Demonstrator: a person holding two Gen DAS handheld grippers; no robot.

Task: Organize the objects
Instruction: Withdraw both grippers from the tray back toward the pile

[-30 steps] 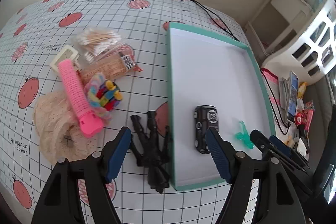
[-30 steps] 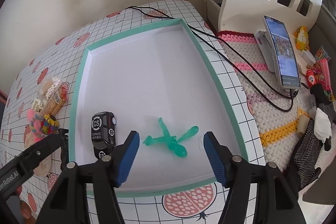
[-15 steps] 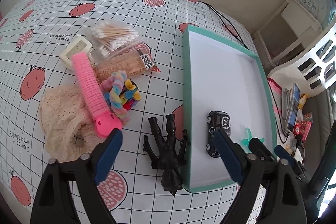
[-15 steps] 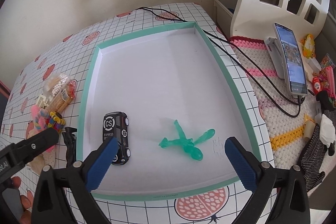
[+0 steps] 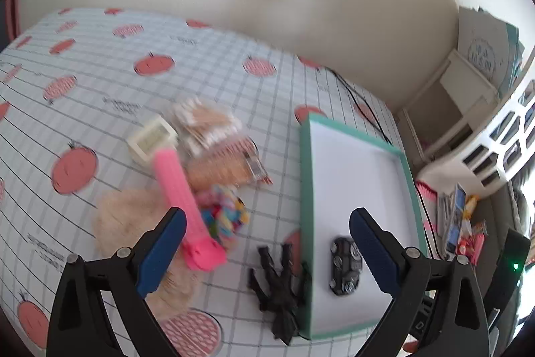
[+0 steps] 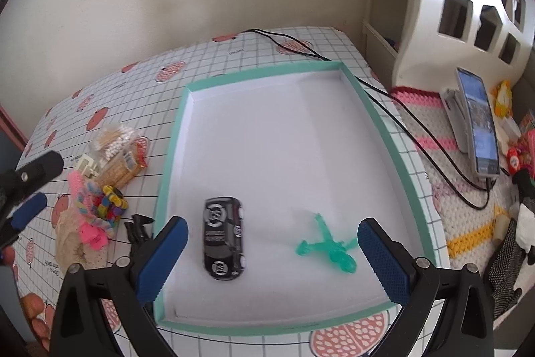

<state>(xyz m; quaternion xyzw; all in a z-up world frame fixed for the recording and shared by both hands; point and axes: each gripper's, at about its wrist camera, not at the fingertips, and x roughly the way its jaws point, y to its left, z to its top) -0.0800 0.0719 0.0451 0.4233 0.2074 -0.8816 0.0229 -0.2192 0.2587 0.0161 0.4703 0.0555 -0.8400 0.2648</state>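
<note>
The left tongs [image 5: 267, 243] are still spreading and are very wide now, with nothing held between them. They hang over the worktop [image 5: 207, 72], which has a grid cloth with red fruit on it. Under them lies a black claw toy [image 5: 279, 281], just outside the left wall of the tray [image 5: 305, 189]. It leans right up against that wall.

The right tongs [image 6: 272, 255] are wide open too and hold nothing. They hang over the near end of the tray, which is white inside with a green rim. Two toys lie in the tray. A black car [image 6: 223, 238] sits near the left wall. A green toy [image 6: 329, 248] lies to its right, apart from the car.

To the left of the tray is a small pile. A pink roller [image 5: 185, 203] lies across a tan lace cloth [image 5: 133, 223]. Bright hair ties [image 5: 224, 216] sit just beside the roller. Behind them are a bag of cotton buds [image 5: 204, 122], a pack of toothpicks [image 5: 224, 168] and a white square box [image 5: 152, 139]. The left view is blurry.

A black cable [image 6: 401, 129] runs past the right side of the tray to a phone [image 6: 478, 126] on a stand.
</note>
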